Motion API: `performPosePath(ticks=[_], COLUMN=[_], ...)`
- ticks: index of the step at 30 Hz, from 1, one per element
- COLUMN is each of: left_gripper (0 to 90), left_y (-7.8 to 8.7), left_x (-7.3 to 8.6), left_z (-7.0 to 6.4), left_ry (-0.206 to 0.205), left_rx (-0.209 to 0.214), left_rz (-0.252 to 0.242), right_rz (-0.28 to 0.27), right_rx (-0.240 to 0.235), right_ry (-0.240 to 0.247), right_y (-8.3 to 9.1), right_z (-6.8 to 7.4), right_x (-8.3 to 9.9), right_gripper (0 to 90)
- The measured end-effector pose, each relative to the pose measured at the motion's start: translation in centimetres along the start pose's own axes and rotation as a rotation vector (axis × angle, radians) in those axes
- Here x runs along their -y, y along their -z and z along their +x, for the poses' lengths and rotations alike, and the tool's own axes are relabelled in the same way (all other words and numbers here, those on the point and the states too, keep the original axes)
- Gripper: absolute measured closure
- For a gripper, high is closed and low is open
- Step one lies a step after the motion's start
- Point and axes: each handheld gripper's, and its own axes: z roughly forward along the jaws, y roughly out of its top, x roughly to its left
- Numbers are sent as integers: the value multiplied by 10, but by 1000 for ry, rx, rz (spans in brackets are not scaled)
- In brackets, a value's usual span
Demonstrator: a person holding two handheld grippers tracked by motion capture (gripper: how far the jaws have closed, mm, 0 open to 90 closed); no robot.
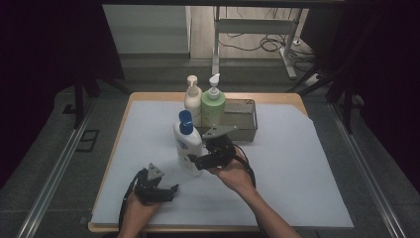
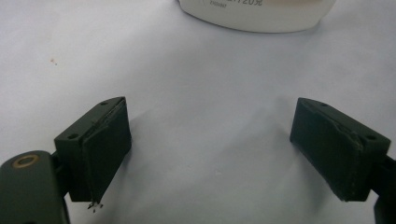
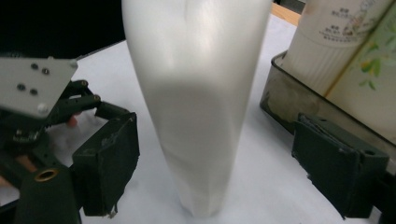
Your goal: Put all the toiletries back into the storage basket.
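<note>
Bottle between open right tool jaws

3 bottles – 1 tray, 2 grippers, 1 table.

In the right gripper view the white bottle standing between the fingers runs off the top edge, so its cap and label are out of sight, and its surface is blurred. Beyond the far finger, the two pump bottles in the grey tray are cut off above and at the right (their print is too small to read). In the left gripper view, ahead of the fingers, the bottle's base is clipped by the top edge, its lettering illegible.
</note>
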Motion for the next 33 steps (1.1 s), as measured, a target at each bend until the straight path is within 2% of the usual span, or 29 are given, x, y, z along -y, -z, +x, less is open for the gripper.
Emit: performPosePath(ticks=[10,19,23,26,33], left_gripper=[121,121,121,121,121], left_y=[0,0,0,0,0], left_x=[0,0,0,0,0], left_z=[0,0,0,0,0], left_ry=[0,0,0,0,1], left_rx=[0,0,1,1,2], left_rz=[0,-1,-1,-1,0], right_rz=[11,3,-20,-13,1], right_rx=[30,46,47,66,62], right_ry=[8,-1,-2,13,20], right_y=[-20,-34,-36,-37,-34], right_z=[6,11,13,14,15], right_x=[-10,-15,-16,-17,-17], right_gripper=[198,270,338,378,391])
